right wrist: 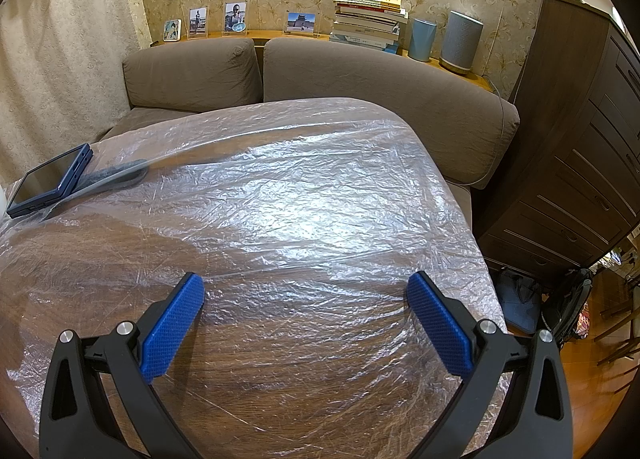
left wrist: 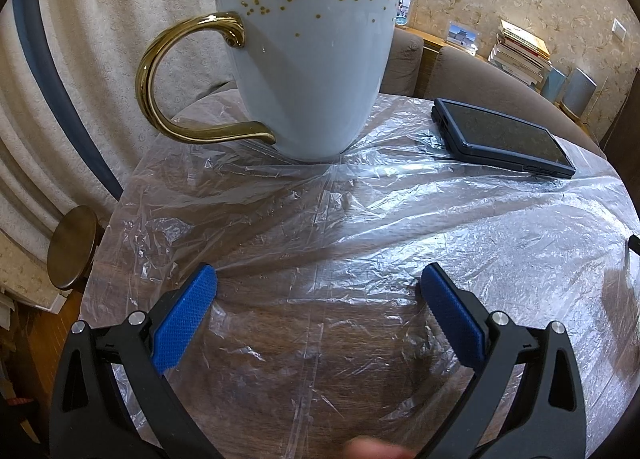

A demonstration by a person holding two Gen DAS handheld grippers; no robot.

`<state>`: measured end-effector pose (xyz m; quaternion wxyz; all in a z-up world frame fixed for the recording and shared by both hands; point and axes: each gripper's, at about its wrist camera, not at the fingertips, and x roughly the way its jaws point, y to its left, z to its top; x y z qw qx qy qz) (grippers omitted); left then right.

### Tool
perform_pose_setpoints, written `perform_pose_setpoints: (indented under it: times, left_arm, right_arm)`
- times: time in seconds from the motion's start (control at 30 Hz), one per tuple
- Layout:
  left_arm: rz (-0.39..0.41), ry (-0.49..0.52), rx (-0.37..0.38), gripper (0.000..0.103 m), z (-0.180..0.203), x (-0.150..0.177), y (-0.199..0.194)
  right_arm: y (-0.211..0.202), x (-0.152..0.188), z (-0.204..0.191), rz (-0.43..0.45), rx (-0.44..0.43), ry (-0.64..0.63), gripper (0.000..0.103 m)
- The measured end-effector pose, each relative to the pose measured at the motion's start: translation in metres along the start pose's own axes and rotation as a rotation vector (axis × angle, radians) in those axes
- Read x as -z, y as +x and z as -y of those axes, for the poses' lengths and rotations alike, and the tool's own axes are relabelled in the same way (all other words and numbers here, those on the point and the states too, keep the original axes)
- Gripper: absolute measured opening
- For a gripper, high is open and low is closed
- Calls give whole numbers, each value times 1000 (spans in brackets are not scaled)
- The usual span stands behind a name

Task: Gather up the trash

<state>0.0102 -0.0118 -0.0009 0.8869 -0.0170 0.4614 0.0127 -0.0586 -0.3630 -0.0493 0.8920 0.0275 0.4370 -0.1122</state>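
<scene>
left gripper (left wrist: 318,279) and right gripper (right wrist: 305,287), both spread and empty, above the wrinkled plastic sheet (right wrist: 312,195), the likely trash, covering the wooden table (right wrist: 280,399); hasty pulling could topple the gold-handled mug (left wrist: 308,59) or drag the phone (left wrist: 504,137).

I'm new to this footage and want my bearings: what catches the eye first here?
A white mug with gold dots and a gold handle looms ahead of the open left gripper. A dark phone lies to its right on the crinkled plastic sheet covering the table.
</scene>
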Motion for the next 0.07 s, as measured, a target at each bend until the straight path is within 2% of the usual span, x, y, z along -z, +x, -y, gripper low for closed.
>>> perform_pose_setpoints:
  times: [0.07]
  left_arm:
    - [0, 0, 0, 102, 0, 0, 0]
  right_arm:
    - [0, 0, 0, 0, 0, 0, 99]
